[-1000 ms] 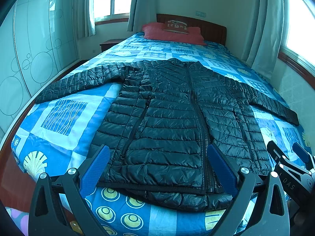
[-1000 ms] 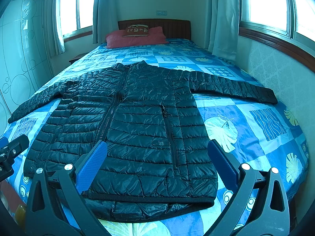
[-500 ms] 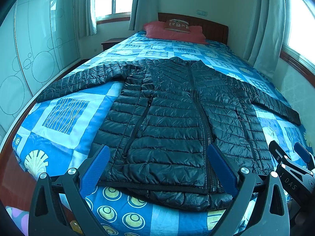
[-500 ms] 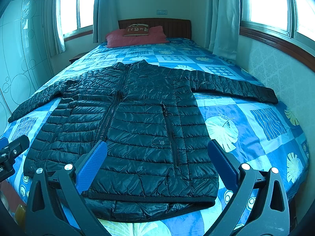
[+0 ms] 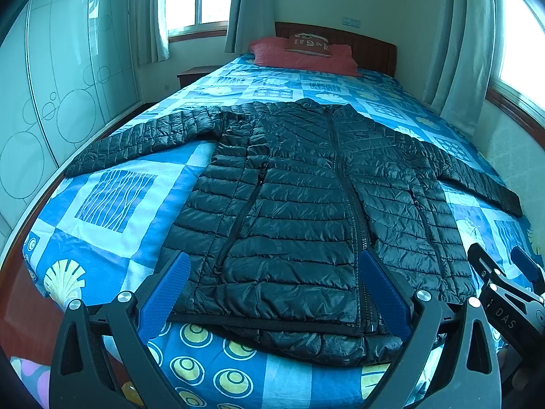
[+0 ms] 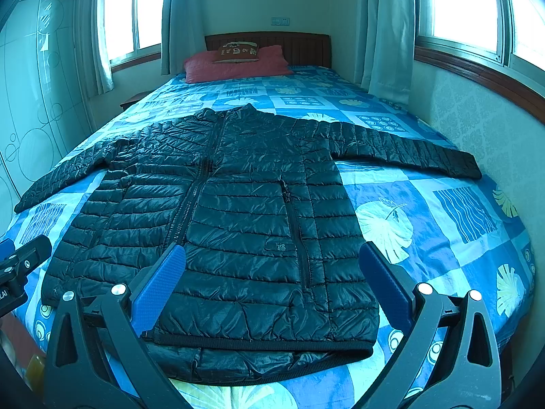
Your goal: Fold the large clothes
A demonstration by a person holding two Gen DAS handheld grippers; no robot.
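A black quilted puffer jacket lies flat and zipped on the bed, front up, both sleeves spread out sideways, hem toward me. My left gripper hovers open above the hem on the jacket's left half, with nothing between its blue pads. Over the hem's right half my right gripper is open too and holds nothing. The right gripper's tip shows at the left wrist view's right edge, and the left gripper's tip at the right wrist view's left edge.
The bed has a blue patterned cover, red pillows and a wooden headboard at the far end. A wardrobe runs along the left, a wall with windows and curtains along the right. A nightstand stands far left.
Both grippers have risen or drawn back slightly, so the jacket sits a little lower and smaller in the views. The jacket has not moved; both grippers stay open.
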